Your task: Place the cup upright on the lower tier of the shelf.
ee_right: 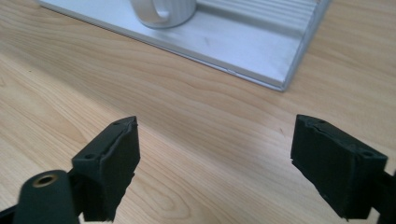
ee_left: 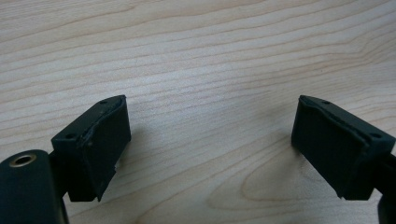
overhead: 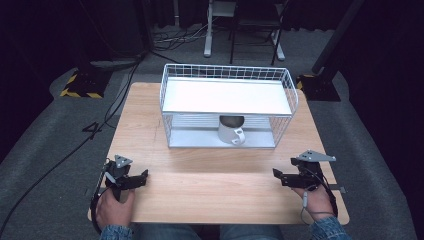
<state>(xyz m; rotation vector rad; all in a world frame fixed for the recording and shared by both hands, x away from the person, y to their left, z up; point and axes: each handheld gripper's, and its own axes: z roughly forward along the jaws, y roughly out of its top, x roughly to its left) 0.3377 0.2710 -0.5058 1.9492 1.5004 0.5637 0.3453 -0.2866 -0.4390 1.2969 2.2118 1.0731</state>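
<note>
Left gripper view: fingers (ee_left: pixel 95 144) released, spread wide over bare wood grain of the surface (ee_left: pixel 210 70), nothing between them. Right gripper view: fingers (ee_right: pixel 112 161) likewise released and set far apart, empty, aimed across the surface toward the metal base of the rack (ee_right: pixel 261 51), with the lower part of a white ribbed mug (ee_right: pixel 163 11) and its handle standing on that base.

High view: left gripper (overhead: pixel 142 176) low at the near left corner of the surface (overhead: pixel 210 185), held in a hand (overhead: pixel 114 207) coming in from the bottom edge, grey three-cornered plate on top. Right gripper (overhead: pixel 278 176) at the near right, held in the other hand (overhead: pixel 316 199), cable trailing beside the wrist. White wire rack (overhead: pixel 227 107) at mid-surface toward the far edge, well apart from both grippers, flat white shelf on top. Mug (overhead: pixel 231 129) upright on the lower level under that shelf, handle turned toward the near right.
</note>
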